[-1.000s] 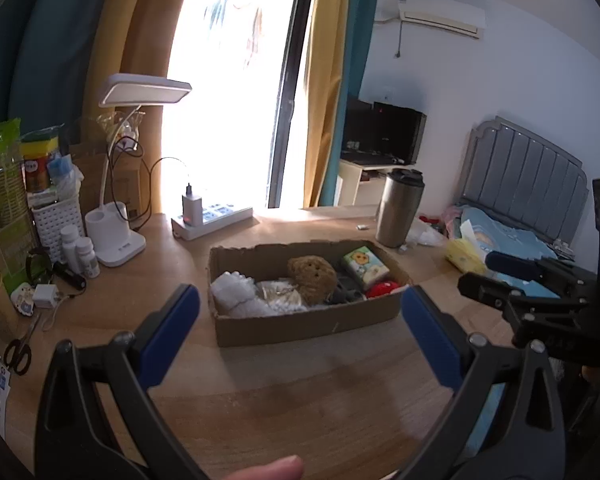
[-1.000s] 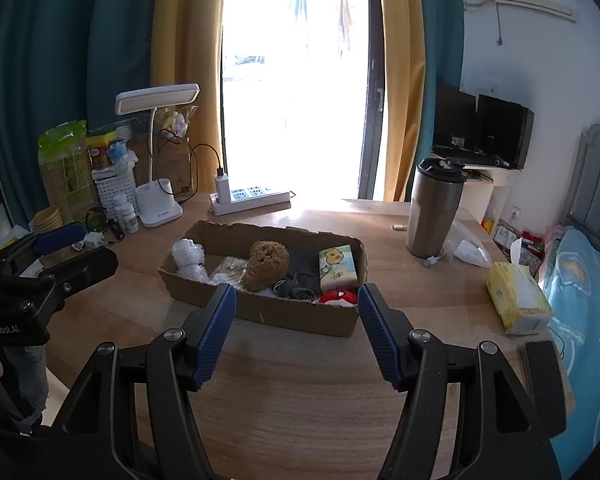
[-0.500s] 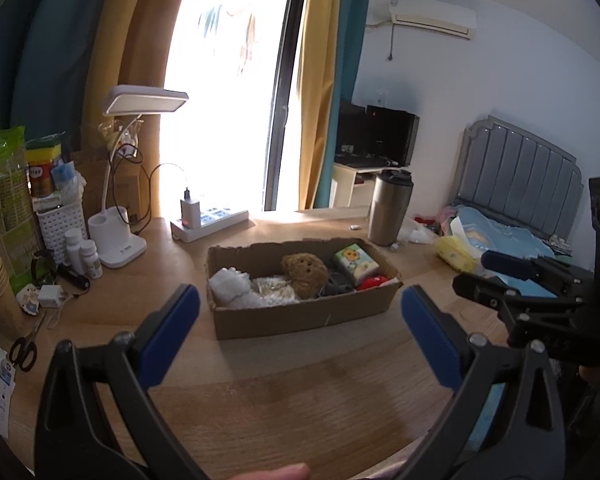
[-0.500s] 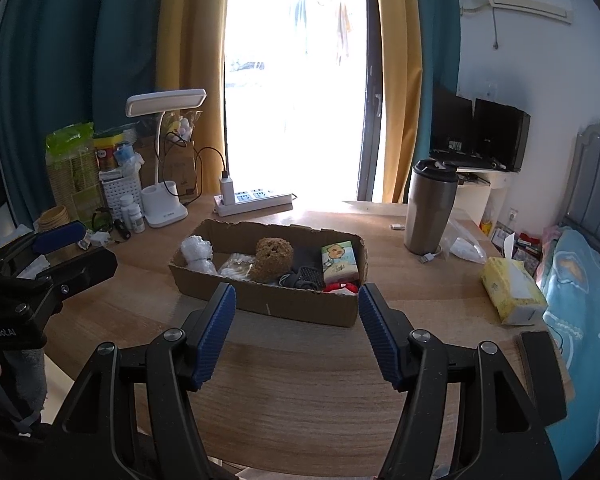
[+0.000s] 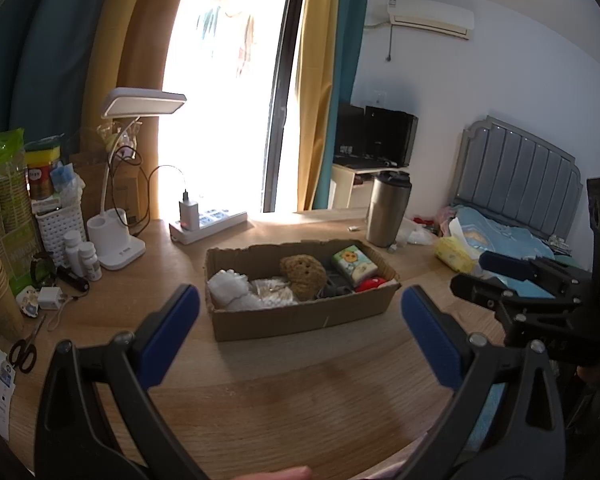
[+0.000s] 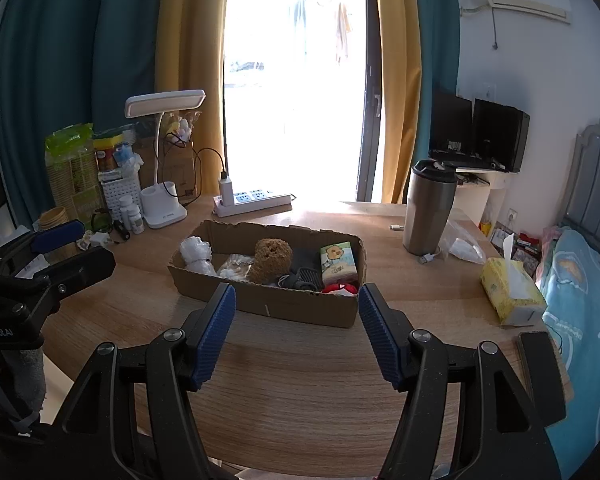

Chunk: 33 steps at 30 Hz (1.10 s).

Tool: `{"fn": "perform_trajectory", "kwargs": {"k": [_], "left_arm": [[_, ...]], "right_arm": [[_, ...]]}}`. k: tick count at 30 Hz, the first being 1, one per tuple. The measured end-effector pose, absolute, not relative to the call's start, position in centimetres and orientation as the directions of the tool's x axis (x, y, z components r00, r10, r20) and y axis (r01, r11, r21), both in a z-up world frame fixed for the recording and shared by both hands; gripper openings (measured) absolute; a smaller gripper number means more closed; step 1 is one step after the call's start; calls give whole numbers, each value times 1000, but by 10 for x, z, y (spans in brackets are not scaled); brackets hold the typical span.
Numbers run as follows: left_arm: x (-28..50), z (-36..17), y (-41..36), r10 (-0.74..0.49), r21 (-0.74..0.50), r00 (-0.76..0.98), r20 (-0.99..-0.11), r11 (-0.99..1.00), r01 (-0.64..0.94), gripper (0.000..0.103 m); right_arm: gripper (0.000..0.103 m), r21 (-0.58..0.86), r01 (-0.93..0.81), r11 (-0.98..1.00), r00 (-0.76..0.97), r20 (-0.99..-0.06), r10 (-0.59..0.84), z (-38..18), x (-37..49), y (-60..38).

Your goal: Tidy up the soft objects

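While both tools hang back over the wooden desk [image 6: 300,392], left gripper [image 5: 300,330] and right gripper [image 6: 296,334] hold their fingers apart, empty; the soft toys sit gathered in the cardboard box [image 6: 300,310], presumably corralled for sorting.

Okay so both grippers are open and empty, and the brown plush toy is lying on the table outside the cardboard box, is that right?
Not quite: the brown plush toy sits inside the cardboard box, among the other soft items, as the right wrist view shows. The rest holds: the left gripper and right gripper are both open and empty.
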State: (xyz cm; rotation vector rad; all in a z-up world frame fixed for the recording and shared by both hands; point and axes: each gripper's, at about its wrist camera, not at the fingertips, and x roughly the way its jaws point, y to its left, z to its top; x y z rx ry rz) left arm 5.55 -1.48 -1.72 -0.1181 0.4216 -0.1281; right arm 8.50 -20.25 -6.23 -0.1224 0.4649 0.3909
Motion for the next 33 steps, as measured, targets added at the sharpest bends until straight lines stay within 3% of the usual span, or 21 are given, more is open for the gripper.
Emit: {"fn": "perform_trajectory", "kwargs": {"k": [33], "left_arm": [[55, -20, -15, -150, -148, 906, -396, 984, 98, 102]], "right_arm": [[67, -26, -393, 919, 820, -462, 338, -64, 86, -202]]}}
